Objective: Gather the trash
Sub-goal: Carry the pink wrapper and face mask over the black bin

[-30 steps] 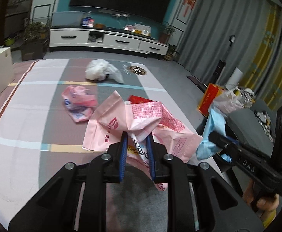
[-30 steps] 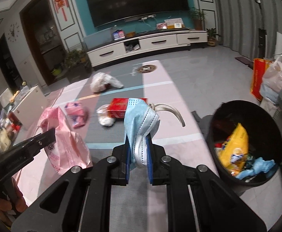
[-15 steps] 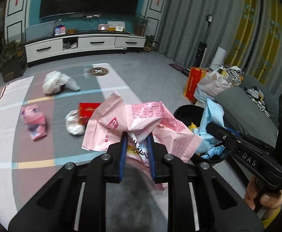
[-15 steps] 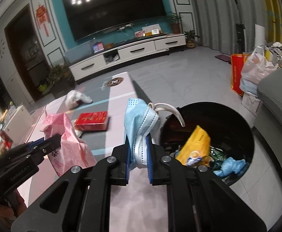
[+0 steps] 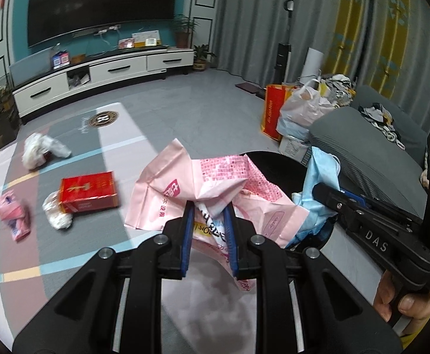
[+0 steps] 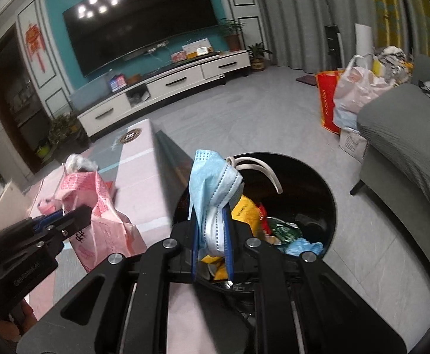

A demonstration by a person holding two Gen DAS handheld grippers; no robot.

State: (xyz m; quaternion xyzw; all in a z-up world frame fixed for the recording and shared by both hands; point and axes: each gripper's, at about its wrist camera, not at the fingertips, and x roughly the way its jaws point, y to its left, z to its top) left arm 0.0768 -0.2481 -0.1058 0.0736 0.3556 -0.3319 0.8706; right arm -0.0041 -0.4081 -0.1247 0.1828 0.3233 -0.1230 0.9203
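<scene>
Swung toward the black trash bin [image 6: 327,206] since the earlier frames: bin formerly at the right edge of the right wrist view, now at centre frame directly beyond the right gripper [image 6: 212,224]. Right gripper clamped on a crumpled blue face mask [image 6: 212,180], white ear loop arching over the bin opening. Left gripper [image 5: 207,224] clamped on a crumpled pink plastic wrapper [image 5: 182,188]; the same wrapper at lower left of the right wrist view, not yet over the bin. Bin already holding a yellow packet [image 6: 244,212], a green wrapper and blue scraps.

Step in hand, as judged: carrying two pieces of trash to the bin. Next move likely calls for bringing each load fully above the opening, then parting the jaws; mask nearer to release than wrapper. Light film and a dangling loop may cling to the pads.

Still on the patterned table cover [image 5: 67,259], left half of the left wrist view: a red box [image 5: 88,191] against a white crumpled wad [image 5: 55,215], a pink packet [image 5: 13,218] at far left, a white plastic bag [image 5: 41,150] farther back. Living room beyond: grey floor, white TV cabinet [image 5: 111,70] under a dark screen on a teal wall, grey curtains, grey sofa [image 6: 406,135] at right, filled shopping bags beside it.
</scene>
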